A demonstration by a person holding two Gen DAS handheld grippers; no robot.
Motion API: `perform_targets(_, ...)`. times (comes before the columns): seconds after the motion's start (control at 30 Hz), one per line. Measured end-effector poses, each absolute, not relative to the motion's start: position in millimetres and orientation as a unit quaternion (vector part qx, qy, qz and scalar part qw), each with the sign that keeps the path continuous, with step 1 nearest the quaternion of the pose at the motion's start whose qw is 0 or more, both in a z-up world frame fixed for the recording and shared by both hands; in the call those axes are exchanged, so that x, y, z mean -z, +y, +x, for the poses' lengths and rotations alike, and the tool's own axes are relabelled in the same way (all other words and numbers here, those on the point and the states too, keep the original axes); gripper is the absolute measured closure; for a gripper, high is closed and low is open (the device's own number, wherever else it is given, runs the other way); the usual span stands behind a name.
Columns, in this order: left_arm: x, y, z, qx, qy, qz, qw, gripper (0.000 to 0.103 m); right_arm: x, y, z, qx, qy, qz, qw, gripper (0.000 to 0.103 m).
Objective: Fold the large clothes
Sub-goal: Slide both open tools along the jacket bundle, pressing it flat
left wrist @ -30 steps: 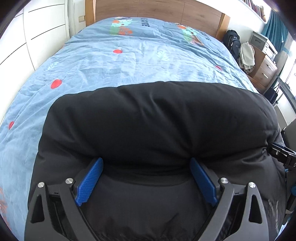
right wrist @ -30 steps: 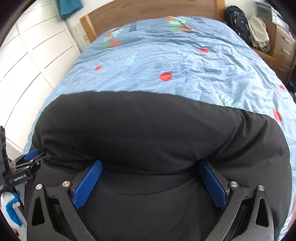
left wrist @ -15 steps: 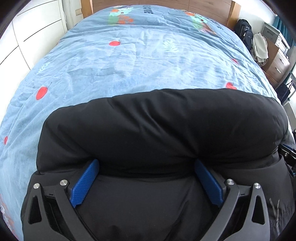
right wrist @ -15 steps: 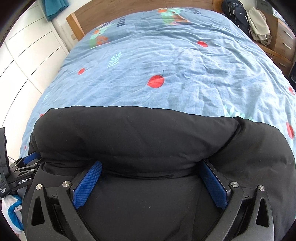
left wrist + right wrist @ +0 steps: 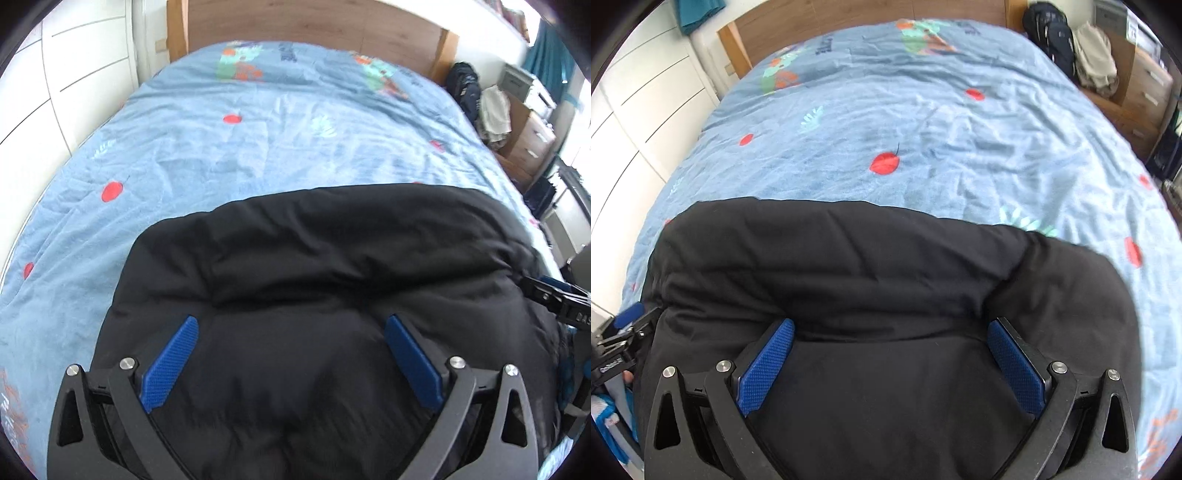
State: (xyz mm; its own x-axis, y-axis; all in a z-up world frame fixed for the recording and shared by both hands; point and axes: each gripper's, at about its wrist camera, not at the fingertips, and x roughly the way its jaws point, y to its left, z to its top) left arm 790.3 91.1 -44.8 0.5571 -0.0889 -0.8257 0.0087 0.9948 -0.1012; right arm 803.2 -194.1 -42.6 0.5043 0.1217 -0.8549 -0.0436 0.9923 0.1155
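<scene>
Now black jacket lies beyond wide-open left tongs.

One black garment, one blue bedspread, two grippers, one backpack, one wooden headboard

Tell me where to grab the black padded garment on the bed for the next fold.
Judging from here, grip the black padded garment by its rolled far edge, coming over from the near side. That thick raised fold spans both open grippers and likely gives the pads something to pinch.
</scene>
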Motion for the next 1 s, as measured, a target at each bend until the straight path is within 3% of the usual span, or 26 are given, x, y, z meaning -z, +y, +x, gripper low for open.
perform_targets(0.17, 32, 79, 730, 0.072, 0.459, -0.052, 0.884, 0.0, 18, -188, 737, -0.098, 0.479, 0.038, 0.872, 0.001)
perform_targets(0.33, 48, 76, 695, 0.087, 0.469, -0.061, 0.877, 0.0, 33, -192, 689, -0.109, 0.487, 0.027, 0.866, 0.001)
perform_targets(0.7, 48, 105, 655, 0.055, 0.48, 0.0, 0.876, 0.0, 60, -275, 670, 0.002, 0.524, 0.029, 0.851, 0.001)
perform_targets(1.0, 35, 81, 647, 0.064, 0.45, -0.007, 0.891, 0.0, 20, -213, 649, -0.081, 0.474, 0.025, 0.876, 0.001)
